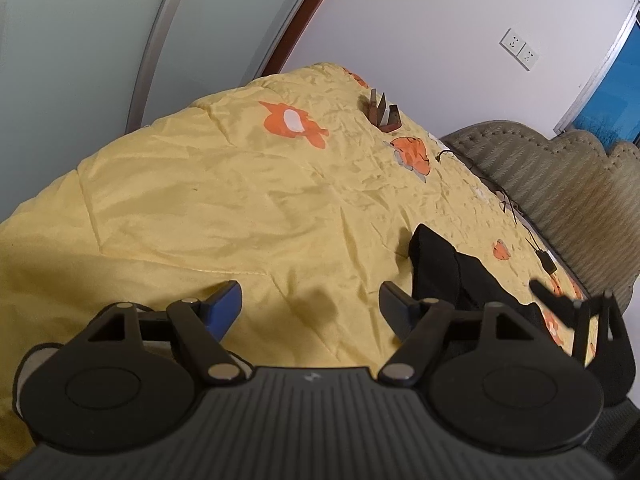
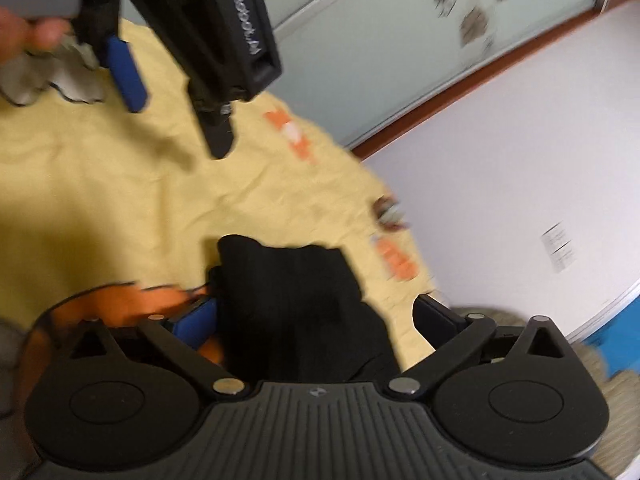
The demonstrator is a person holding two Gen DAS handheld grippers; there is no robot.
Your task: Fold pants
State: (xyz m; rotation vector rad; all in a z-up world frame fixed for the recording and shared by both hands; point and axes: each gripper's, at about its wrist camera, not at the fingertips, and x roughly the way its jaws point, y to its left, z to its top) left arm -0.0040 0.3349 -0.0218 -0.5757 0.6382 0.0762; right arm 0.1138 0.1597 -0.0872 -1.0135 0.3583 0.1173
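Left gripper (image 1: 310,304): fingers apart over the bare yellow quilt (image 1: 180,208), nothing between them, pads clear of the fabric.
Pants (image 1: 440,268): a black, bunched heap lying on the quilt, just right of the left gripper's right finger; the right wrist view shows it spread between that gripper's fingers.
Right gripper (image 2: 316,320): fingers spread wide on either side of the pants; pads not pressing the cloth.
Headboard (image 1: 552,184): padded, along the bed's right edge.
Wall sockets (image 1: 519,49): on the white wall above.
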